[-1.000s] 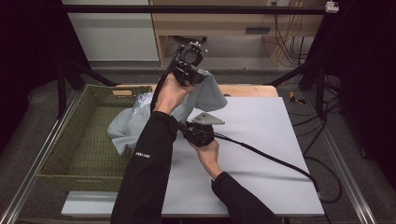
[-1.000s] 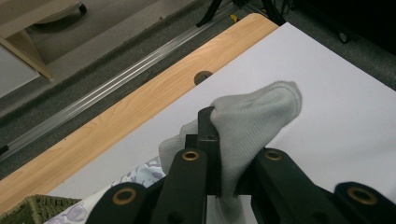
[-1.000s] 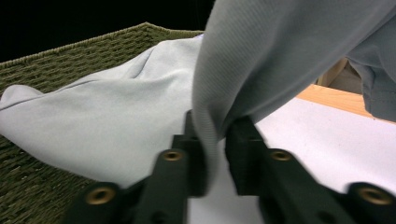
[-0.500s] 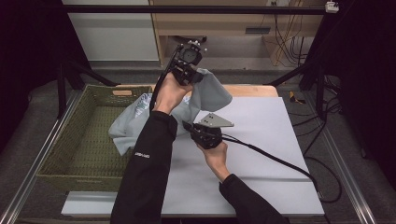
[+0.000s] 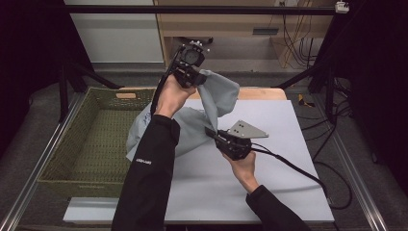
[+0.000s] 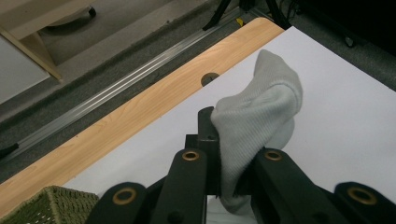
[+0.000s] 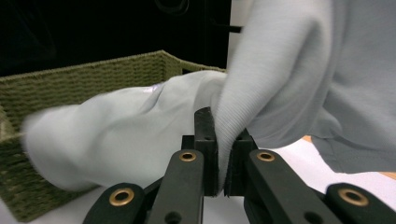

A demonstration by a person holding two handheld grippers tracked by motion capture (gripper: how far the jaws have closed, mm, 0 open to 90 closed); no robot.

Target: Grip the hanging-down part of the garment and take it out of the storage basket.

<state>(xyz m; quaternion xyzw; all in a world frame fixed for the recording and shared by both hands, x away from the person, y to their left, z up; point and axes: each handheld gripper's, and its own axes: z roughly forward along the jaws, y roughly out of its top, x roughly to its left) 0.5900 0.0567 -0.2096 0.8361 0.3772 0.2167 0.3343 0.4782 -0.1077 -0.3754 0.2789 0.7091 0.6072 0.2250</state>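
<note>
A pale grey-blue garment hangs between both hands above the white table top. My left gripper is raised near the table's far edge and is shut on a bunched fold of the garment. Lower and nearer, my right gripper is shut on another edge of the garment, with cloth pinched between its pads. The rest of the cloth drapes down to the left and over the rim of a green woven basket.
The green basket stands at the table's left side. A wooden strip with a round hole runs along the table's far edge. A black cable trails from my right gripper across the table to the right.
My right gripper has moved up and to the right with the garment's edge in it, pulling the cloth out from the left hand. The left gripper has stayed in place.
</note>
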